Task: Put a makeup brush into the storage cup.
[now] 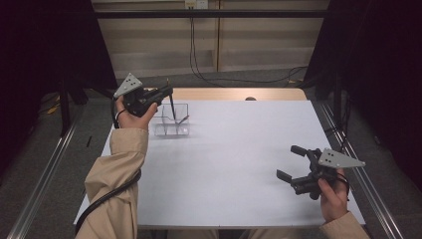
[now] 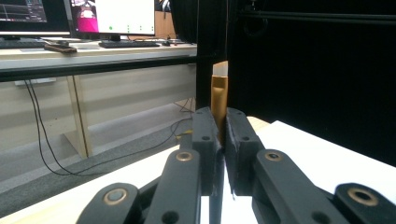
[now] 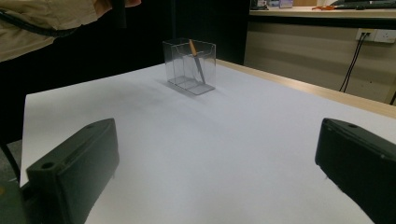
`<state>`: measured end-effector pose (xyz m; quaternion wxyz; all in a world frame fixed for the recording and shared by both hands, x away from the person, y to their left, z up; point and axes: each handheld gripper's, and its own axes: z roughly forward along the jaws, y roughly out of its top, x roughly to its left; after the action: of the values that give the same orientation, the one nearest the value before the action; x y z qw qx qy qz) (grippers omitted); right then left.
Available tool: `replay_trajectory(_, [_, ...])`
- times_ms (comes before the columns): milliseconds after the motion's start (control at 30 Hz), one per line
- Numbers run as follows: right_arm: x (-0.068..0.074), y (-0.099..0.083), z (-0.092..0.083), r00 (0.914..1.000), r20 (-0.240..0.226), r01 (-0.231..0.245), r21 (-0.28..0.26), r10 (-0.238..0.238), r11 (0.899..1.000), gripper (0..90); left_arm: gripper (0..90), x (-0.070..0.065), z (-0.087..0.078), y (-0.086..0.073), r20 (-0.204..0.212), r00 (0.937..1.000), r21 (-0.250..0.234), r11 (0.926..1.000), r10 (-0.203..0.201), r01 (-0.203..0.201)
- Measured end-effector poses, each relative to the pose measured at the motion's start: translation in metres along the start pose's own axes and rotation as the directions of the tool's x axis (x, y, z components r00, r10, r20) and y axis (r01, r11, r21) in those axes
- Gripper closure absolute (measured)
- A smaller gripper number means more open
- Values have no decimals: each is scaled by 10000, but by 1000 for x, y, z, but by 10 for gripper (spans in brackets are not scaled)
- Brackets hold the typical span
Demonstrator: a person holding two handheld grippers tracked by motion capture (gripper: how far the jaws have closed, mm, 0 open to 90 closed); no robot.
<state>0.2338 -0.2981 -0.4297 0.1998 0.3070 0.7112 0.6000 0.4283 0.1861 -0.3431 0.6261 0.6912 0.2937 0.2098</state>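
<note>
The left gripper [image 1: 166, 92] is clamping a pen [image 2: 219, 95] over the clear box [image 1: 174, 122]; its own view is revealing the gold barrel. The right gripper [image 1: 291, 162] is hovering, jaws apart.

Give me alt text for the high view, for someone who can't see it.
A person's left gripper holds a thin dark pen upright, its lower end inside a clear plastic box at the far left of a white table. The right gripper hovers open and empty near the table's right edge.

Gold-capped dark pen [image 2: 219, 98] in a clear box [image 1: 171, 120], black left gripper [image 1: 166, 91], white table [image 1: 234, 159]
</note>
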Motion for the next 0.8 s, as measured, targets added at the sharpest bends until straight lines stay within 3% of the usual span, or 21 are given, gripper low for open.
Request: replay_trajectory(800, [-1,0,-3,10000,4,-35,-45,35,10000,0,838,3,25,-6,-248,9995,-39,9998,-215,214])
